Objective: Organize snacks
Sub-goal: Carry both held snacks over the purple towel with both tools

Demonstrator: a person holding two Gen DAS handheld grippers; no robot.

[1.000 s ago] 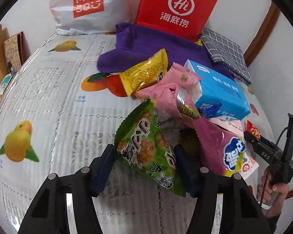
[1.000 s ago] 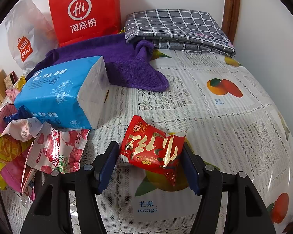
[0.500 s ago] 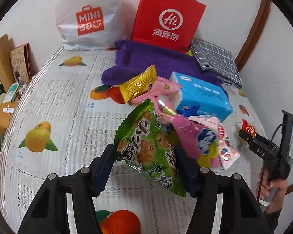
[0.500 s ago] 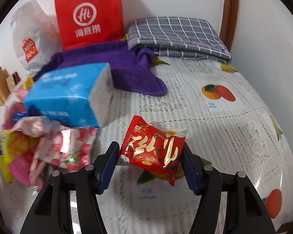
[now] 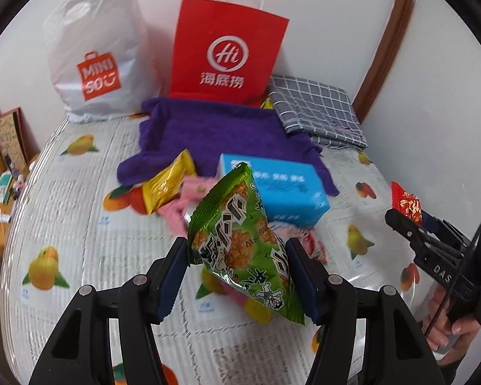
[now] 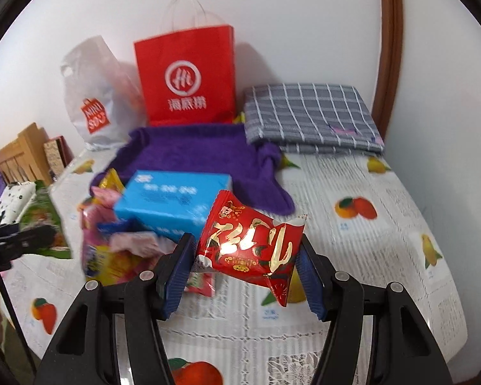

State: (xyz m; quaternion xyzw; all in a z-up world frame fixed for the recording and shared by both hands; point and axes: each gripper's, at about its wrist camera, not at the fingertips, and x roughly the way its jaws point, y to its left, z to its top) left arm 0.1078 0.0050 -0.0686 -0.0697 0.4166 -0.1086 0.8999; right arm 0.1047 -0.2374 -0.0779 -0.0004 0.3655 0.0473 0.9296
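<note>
My left gripper (image 5: 237, 276) is shut on a green snack bag (image 5: 240, 240), held up above the table. My right gripper (image 6: 243, 272) is shut on a red snack packet with gold lettering (image 6: 250, 243), also lifted off the cloth. In the left wrist view the right gripper (image 5: 410, 221) shows at the far right with the red packet (image 5: 407, 207) in it. On the table lie a yellow packet (image 5: 166, 186), pink packets (image 5: 182, 202) and a blue tissue pack (image 5: 279, 189). The left gripper (image 6: 48, 234) appears blurred at the left edge of the right wrist view.
A red paper bag (image 5: 224, 51) and a white plastic bag (image 5: 96, 51) stand against the back wall. A purple towel (image 5: 215, 131) and a folded grey checked cloth (image 5: 317, 112) lie in front of them. The fruit-print tablecloth (image 6: 384, 224) is bare at the right.
Both grippers rose with their packets; the table and the snack pile now look farther below. The green bag came away from the pink packets it lay against.
</note>
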